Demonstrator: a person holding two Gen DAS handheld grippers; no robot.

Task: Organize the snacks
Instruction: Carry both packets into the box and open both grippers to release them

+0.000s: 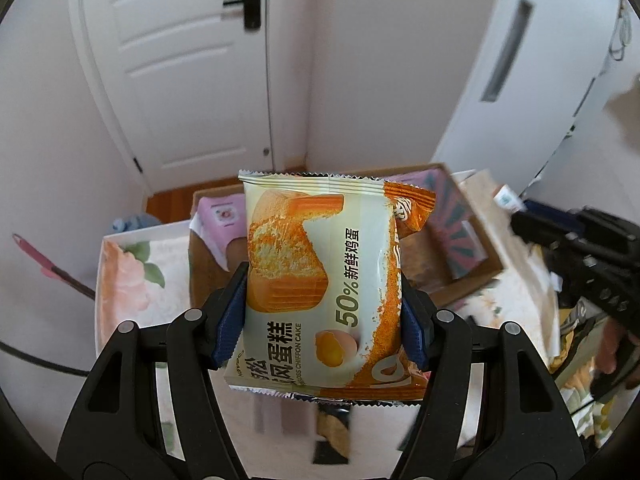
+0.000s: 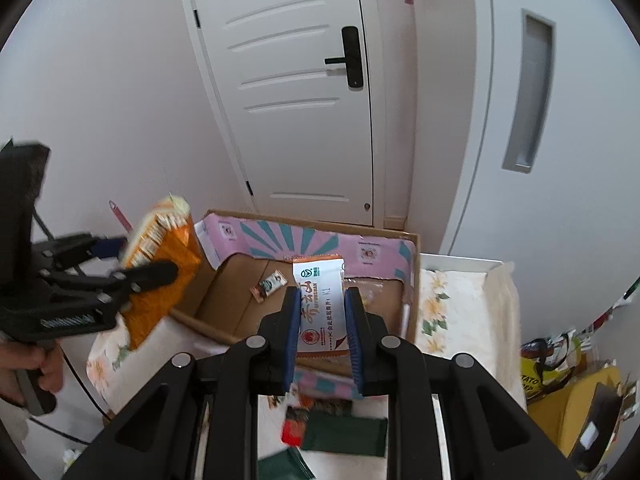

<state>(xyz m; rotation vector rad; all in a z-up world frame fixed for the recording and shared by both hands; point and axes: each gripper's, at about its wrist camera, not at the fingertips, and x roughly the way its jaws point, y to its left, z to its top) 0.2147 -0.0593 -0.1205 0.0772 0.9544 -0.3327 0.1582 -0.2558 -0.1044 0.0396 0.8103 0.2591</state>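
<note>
white panelled door (image 2: 296,92) with black lever handle and lock plate (image 2: 351,58), set in pale walls (image 1: 48,120). to its right, a white cabinet panel (image 2: 560,120) with a recessed grey slot handle (image 2: 528,96). strip of brown wooden floor (image 1: 176,198) at the door's foot. table under a floral cloth (image 2: 452,312). soft, even daylight.

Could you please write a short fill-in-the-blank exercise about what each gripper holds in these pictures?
1. The left gripper is shut on a chiffon ____ packet.
2. The right gripper grips a white-and-orange snack packet above the open cardboard ____.
3. The door behind the box has a ____ handle.

Missing words: cake; box; black
</note>
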